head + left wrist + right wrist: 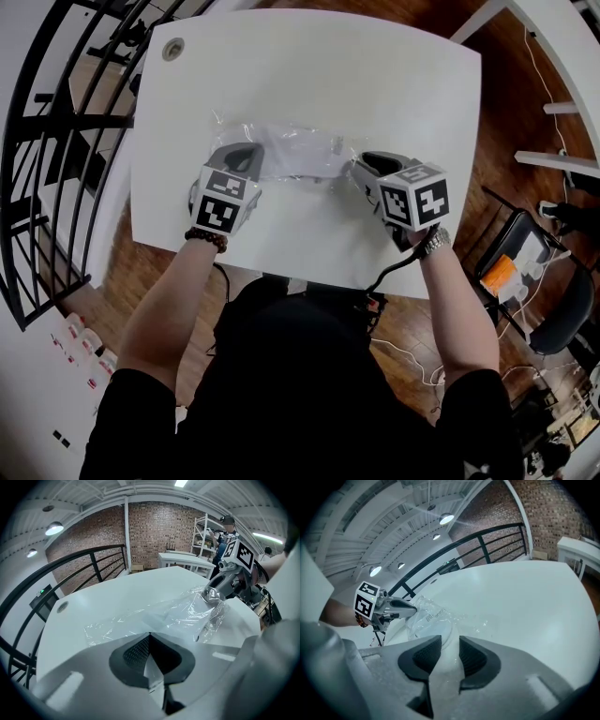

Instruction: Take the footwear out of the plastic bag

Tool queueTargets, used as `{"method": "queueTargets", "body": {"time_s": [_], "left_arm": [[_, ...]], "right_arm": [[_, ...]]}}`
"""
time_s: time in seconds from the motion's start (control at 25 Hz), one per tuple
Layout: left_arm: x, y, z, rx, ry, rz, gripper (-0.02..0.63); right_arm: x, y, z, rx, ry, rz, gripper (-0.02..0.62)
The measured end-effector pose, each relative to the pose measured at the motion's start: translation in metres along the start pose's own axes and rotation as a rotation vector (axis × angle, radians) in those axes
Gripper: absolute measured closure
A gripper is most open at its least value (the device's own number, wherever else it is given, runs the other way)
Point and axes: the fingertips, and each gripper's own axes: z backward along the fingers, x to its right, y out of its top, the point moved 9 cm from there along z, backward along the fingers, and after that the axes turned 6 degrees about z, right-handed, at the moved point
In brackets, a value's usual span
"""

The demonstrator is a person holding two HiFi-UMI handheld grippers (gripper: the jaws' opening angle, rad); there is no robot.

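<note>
A clear plastic bag (291, 150) lies crumpled on the white table (309, 75), stretched between my two grippers. My left gripper (246, 156) is shut on the bag's left end; in the left gripper view a fold of film sits pinched between its pads (151, 639). At the bag's right end is my right gripper (361, 167). In the right gripper view its jaws (450, 646) stand apart, with a pale rounded piece of white footwear (433, 631) showing inside the film just ahead of them. Whether its pads touch anything I cannot tell.
A round cable hole (173, 49) marks the table's far left corner. A black railing (47, 141) runs along the left of the table. A black chair (562, 309) and an orange item stand on the wood floor at the right. The table's near edge is just below both grippers.
</note>
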Motion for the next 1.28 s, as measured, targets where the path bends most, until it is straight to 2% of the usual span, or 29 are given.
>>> {"method": "queueTargets", "body": {"time_s": [0.28,0.6,0.84,1.28], "left_arm": [[0.0,0.001,-0.001,0.002,-0.003,0.005,0.589],[-0.002,-0.001,-0.001,0.005,-0.005,0.003,0.589],[0.0,0.0,0.0,-0.002,-0.011,0.009,0.589],[-0.002,-0.003,0.0,0.028,-0.025,0.014,0.589]], "right_arm": [[0.006,0.003,0.001,0.005,0.049,-0.039,0.482],[0.013,0.004,-0.001,0.03,0.152,-0.111,0.482],[0.008,0.01,-0.009,0.009,0.174,-0.088,0.482],[0.01,0.007,-0.017,-0.05,0.162,-0.135,0.482]]}}
